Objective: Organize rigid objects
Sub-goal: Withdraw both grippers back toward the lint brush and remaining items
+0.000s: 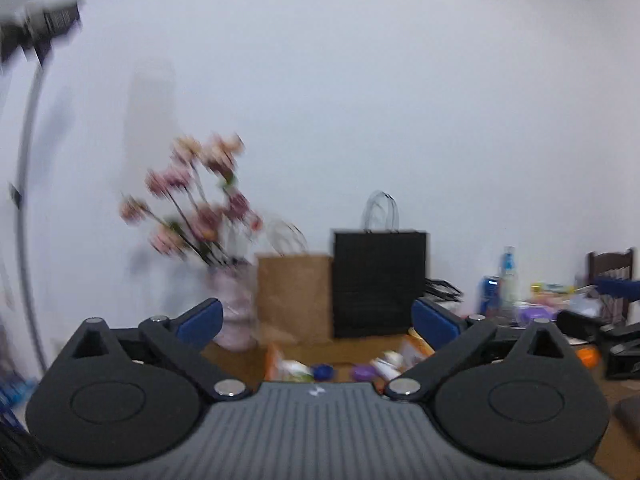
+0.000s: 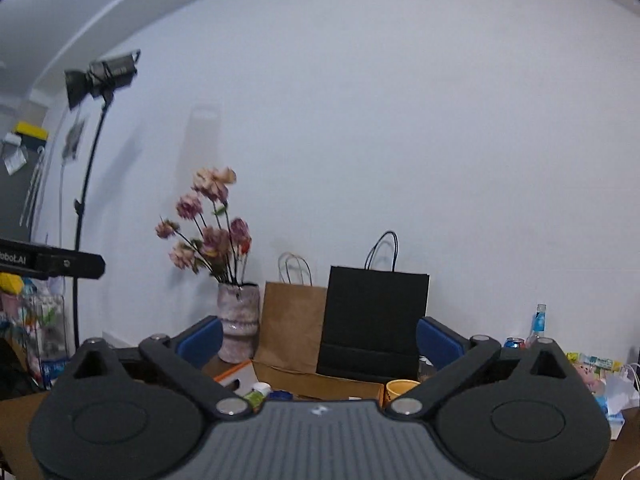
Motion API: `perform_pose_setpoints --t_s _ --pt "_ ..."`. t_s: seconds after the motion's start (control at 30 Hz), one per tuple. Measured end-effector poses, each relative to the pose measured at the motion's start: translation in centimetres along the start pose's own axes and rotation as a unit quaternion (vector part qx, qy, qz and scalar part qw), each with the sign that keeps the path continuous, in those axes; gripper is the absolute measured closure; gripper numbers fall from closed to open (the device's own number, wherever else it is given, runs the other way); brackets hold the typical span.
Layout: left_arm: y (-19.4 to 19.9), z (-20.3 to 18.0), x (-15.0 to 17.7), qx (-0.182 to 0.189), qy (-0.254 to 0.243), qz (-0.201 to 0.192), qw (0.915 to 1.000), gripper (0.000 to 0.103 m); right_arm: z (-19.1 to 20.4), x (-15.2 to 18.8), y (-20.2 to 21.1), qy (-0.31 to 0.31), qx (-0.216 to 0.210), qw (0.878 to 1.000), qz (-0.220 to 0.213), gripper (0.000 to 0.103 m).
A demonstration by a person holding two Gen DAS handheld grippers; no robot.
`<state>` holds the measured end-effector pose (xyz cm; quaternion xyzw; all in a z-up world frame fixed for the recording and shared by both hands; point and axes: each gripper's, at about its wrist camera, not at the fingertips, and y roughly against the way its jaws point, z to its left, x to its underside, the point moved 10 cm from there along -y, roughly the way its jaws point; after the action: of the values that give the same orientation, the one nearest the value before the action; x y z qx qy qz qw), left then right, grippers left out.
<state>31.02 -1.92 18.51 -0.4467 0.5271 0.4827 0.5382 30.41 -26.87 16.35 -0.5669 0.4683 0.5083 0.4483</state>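
Here we see both held level toward the wall, the left hand-held gripper (image 1: pixel 316 320) and the right hand-held gripper (image 2: pixel 319 340) each spread wide with nothing between the blue pads. The small rigid objects (image 1: pixel 360 368) lie scattered on the wooden counter (image 1: pixel 352 344), low ahead of the left one, in front of a brown bag (image 1: pixel 294 300) and black bag (image 1: pixel 378 284).

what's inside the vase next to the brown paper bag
The vase holds a bunch of pink flowers on dark stems that rise from its mouth. Its wall is opaque, so the lower stems and any water inside cannot be seen.
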Motion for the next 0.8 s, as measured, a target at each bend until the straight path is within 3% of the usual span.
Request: perform_pose_setpoints --t_s 0.1,0.23,0.33,0.47,0.8 --pt "3.5 0.5 1.5 -0.031 -0.013 -0.036 0.9988 0.000 0.8 2.3 2.5 -0.013 -0.004 1.000 0.014 0.000" --pt "7.2 0.5 4.7 -0.046 -0.003 -0.040 0.9982 0.000 2.0 5.5 5.8 -0.026 0.002 0.999 0.029 0.000" --pt "9.2 0.5 7.3 -0.049 0.000 -0.018 0.9986 0.000 3.0 7.9 8.1 -0.037 0.008 0.999 0.038 0.000" --pt "10.5 -0.1 11.0 -0.022 -0.007 0.032 0.9992 0.000 5.0 11.3 9.8 -0.023 0.001 0.998 0.067 0.000" --pt "7.7 -0.7 14.5 -0.011 -0.014 0.088 0.9960 0.000 5.2 15.6 8.3 -0.028 -0.004 0.992 0.127 0.000"
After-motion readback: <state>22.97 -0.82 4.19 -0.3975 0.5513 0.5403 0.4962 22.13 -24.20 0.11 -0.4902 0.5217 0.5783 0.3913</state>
